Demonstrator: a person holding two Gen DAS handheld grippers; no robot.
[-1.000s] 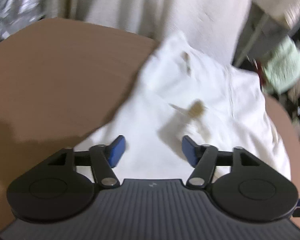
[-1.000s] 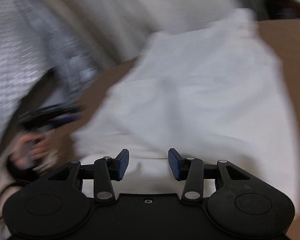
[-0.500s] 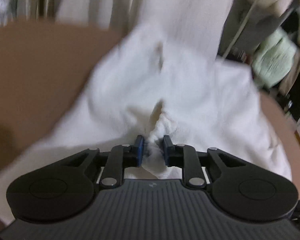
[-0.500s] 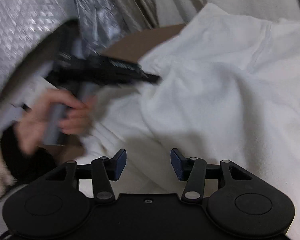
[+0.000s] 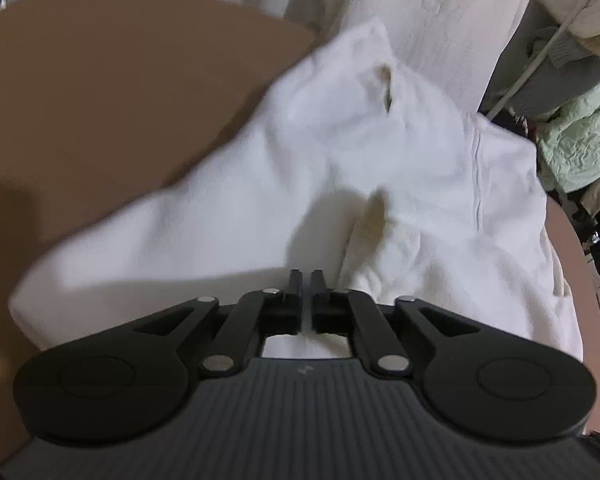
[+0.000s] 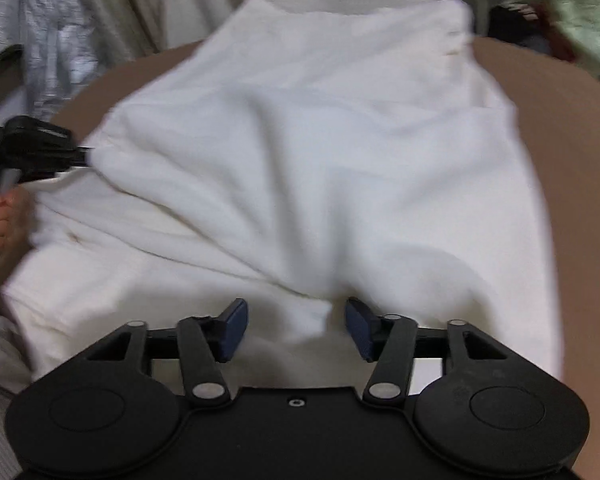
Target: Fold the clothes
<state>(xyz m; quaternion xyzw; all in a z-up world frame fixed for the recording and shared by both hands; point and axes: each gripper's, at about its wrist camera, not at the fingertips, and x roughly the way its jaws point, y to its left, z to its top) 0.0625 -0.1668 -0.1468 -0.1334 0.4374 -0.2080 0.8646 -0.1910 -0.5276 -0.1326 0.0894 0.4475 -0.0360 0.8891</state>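
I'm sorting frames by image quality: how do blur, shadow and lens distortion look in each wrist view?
Left wrist view: the white garment is smeared along its left edge, a dark shadow lies on the brown table at the left, and the fisheye curves the table edge. Right wrist view: the garment's far edge and right side are blurred, the left gripper at the picture's left is soft, and the corners bend.

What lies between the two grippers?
Only the white garment, in the right wrist view: left gripper pinches its edge; right gripper, jaws opening, straddles a fold.
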